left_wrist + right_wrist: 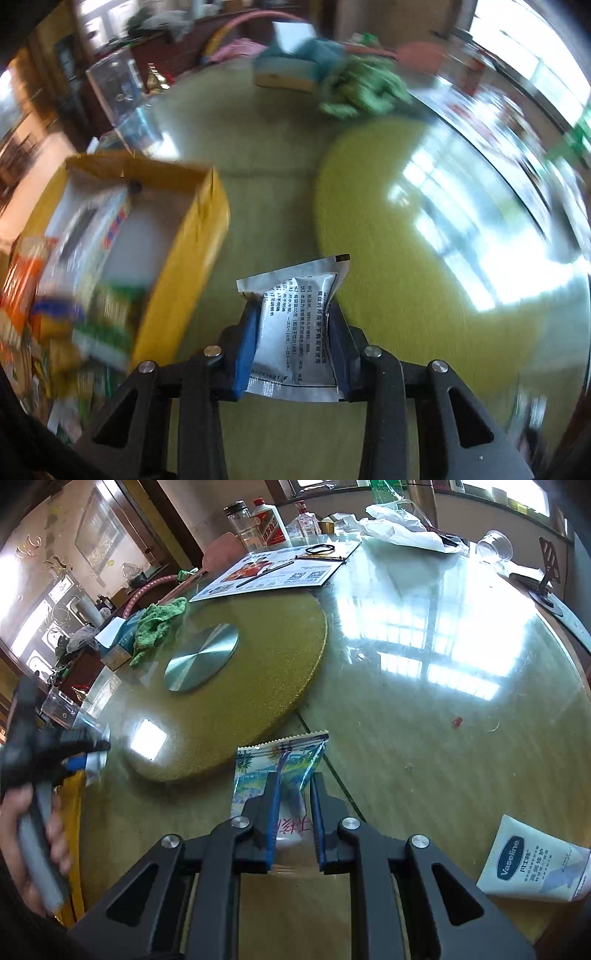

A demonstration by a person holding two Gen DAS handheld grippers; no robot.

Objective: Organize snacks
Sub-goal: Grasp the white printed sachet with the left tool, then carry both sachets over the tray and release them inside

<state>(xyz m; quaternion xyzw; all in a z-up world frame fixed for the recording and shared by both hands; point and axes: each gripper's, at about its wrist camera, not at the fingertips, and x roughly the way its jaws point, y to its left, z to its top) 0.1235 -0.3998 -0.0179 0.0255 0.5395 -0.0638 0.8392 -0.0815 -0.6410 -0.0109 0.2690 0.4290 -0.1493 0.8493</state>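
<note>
Left wrist view is motion-smeared: contents of the open yellow cardboard box (192, 266) are colour blobs only, orange, blue and green packs, labels unreadable. Box's near end is cut off by the frame's left edge. Silver foil sachet with black print (295, 325): both sides covered by blue pads, print too small to read. Green crumpled cloth (362, 92) and everything behind it blurred.

Right wrist view: blue-and-white printed snack packet (284, 771), lower part hidden behind the fingers. White Vaseline tube (532, 864) clipped at right edge. Left hand-held gripper (92, 755) blurred at the left edge, its load not identifiable there.
</note>
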